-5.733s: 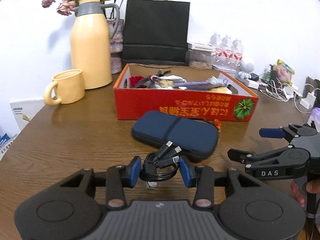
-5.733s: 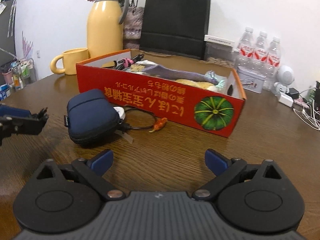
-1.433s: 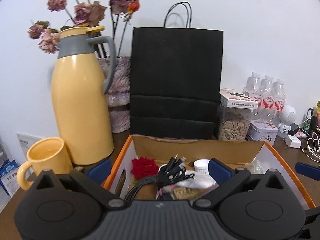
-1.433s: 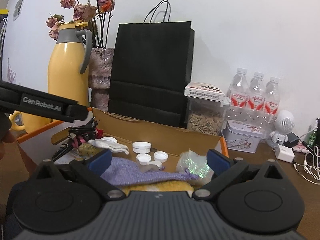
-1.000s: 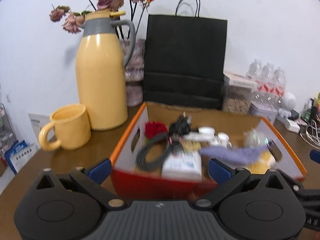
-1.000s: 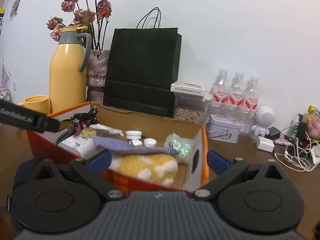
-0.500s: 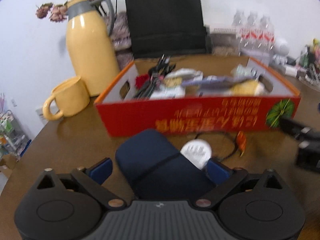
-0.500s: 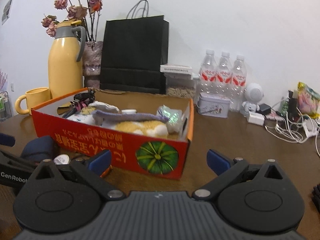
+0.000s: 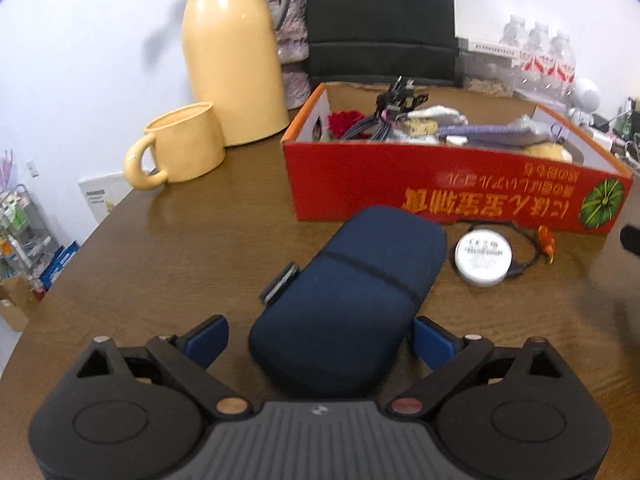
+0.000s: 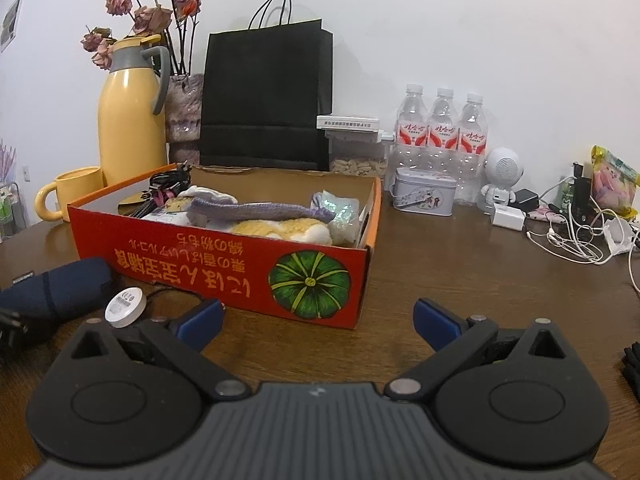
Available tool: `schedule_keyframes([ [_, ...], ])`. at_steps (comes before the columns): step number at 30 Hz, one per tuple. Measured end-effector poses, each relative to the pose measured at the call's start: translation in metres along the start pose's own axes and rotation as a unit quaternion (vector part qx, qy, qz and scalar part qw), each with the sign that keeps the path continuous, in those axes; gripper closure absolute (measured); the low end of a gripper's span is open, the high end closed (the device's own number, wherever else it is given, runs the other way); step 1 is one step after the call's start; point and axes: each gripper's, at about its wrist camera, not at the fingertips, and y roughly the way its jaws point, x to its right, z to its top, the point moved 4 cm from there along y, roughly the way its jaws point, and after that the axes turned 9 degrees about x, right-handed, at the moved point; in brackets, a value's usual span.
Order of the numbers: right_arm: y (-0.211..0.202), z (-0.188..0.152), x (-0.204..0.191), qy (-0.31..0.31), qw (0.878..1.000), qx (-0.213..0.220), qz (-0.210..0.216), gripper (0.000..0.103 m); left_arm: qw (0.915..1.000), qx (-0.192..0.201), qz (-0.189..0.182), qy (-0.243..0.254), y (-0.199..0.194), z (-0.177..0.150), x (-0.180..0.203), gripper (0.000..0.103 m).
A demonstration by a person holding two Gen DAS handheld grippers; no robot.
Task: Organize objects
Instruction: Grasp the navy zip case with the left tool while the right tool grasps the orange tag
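Brown wood-grain desk [image 9: 168, 248] under you, slightly glossy. Your left gripper [image 9: 320, 338] spread wide, straddling near end of dark blue zippered fabric pouch [image 9: 352, 292]; pads flank it, right pad just beside it, contact unclear. Jaws just reopened a little. Your right gripper [image 10: 318, 316] also wide apart, empty over bare wood. Step looks like pouch pickup: next, close squarely across soft rounded body. Beyond: small white round tin [image 9: 483, 258], then red cardboard box [image 9: 460, 196], already cluttered.
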Motion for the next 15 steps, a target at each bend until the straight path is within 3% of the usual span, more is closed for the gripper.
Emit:
schedule_keyframes([
  [7,0.005,-0.003,-0.01,-0.007,0.999,-0.026,0.025,0.0,0.9989,0.017,-0.044,-0.004,0.029,0.006,0.01,0.001],
  [9,0.008,-0.005,-0.016,-0.009,0.999,-0.039,0.036,0.0,0.9982,0.014,-0.056,-0.018,0.033,0.009,0.006,0.009],
  [14,0.022,-0.004,-0.038,0.004,0.997,-0.055,0.048,0.017,0.9971,0.024,-0.07,-0.017,0.029,0.009,0.007,0.022],
  [15,0.026,-0.004,-0.042,0.006,0.997,-0.059,0.05,0.025,0.9968,0.025,-0.073,-0.021,0.028,0.009,0.006,0.022],
])
